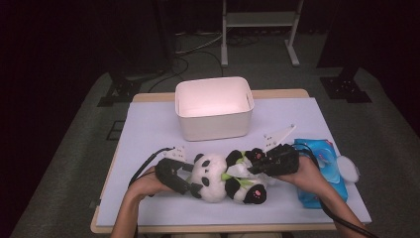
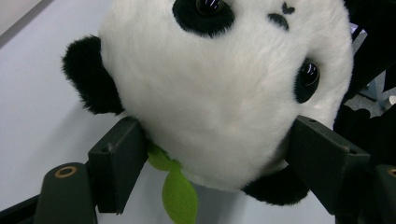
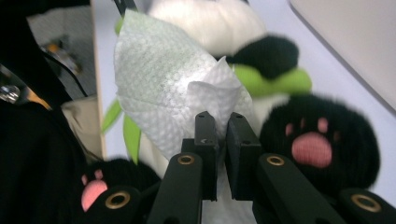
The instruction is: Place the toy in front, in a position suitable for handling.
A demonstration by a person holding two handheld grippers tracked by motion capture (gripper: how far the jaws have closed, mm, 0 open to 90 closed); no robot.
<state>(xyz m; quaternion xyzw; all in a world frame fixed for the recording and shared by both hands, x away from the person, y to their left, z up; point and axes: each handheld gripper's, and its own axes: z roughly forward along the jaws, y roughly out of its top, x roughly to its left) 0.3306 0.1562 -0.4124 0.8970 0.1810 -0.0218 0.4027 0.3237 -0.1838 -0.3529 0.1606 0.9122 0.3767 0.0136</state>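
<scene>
Dark room, grey carpet; one table point(image 1: 148, 208) with a pale lilac top, edged in wood.

Item 1: right gripper point(image 1: 257, 166), one, jaws clenched on one white wipe point(image 3: 173, 84); the sheet fans up from between the pads and lies against the toy's belly.

Item 2: left gripper point(image 1: 190, 187), one, jaws spread wide and clamped against either side of the panda's head point(image 2: 224, 93), pads pressing into the fur.

Item 3: plush panda point(image 1: 218, 176), one, lying on its back across the near middle of the table, head toward the left hand. Two pink-soled black paws point(image 3: 317, 140) flank the right jaws; green leaves point(image 2: 177, 191) sit at its neck.

Item 4: blue wipe packet point(image 1: 322, 168), one, just beyond the right hand, at the table's right edge.

Item 5: white bin point(image 1: 214, 106), one, open-topped, at the far middle of the table, apart from the toy.
</scene>
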